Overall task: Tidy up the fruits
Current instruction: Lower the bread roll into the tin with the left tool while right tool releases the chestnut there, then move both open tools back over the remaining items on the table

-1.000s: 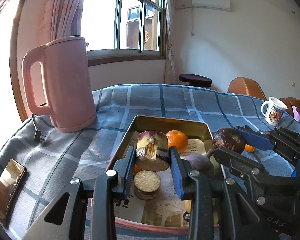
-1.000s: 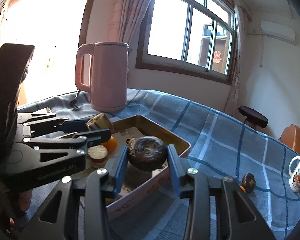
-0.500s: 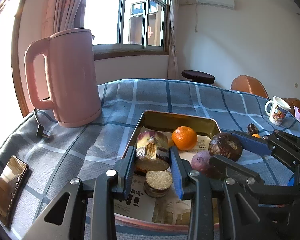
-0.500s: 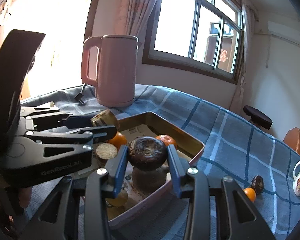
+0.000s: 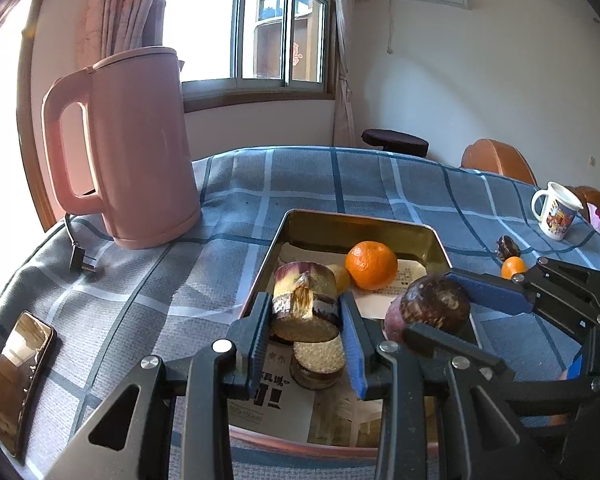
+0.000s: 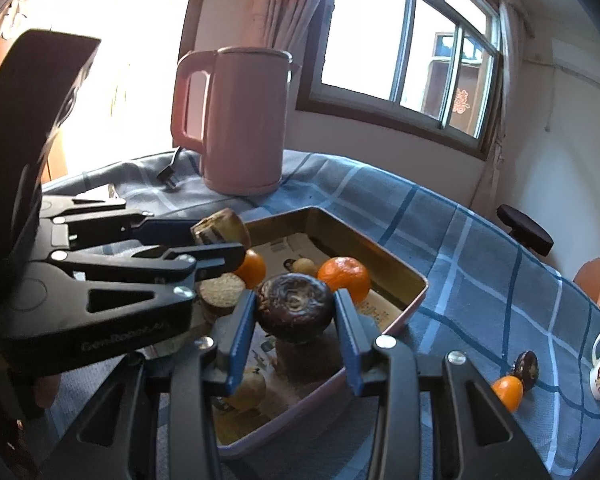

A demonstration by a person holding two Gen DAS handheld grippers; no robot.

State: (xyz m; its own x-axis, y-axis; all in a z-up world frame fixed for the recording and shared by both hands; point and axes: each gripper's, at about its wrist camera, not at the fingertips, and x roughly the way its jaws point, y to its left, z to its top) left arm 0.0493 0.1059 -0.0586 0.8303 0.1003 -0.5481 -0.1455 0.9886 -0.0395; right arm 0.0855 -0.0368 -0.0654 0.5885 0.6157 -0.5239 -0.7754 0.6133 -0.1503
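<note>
two grippers, left gripper (image 5: 305, 322) clamping sugarcane piece (image 5: 305, 300), right gripper (image 6: 294, 320) clamping passion fruit (image 6: 294, 306)

The tray (image 5: 432, 236) is crowded near its front; bare paper lies free toward its far right corner beside the orange (image 5: 371, 264). The kettle (image 5: 136, 148) blocks the left; open cloth surface (image 5: 380, 176) lies beyond.
</note>
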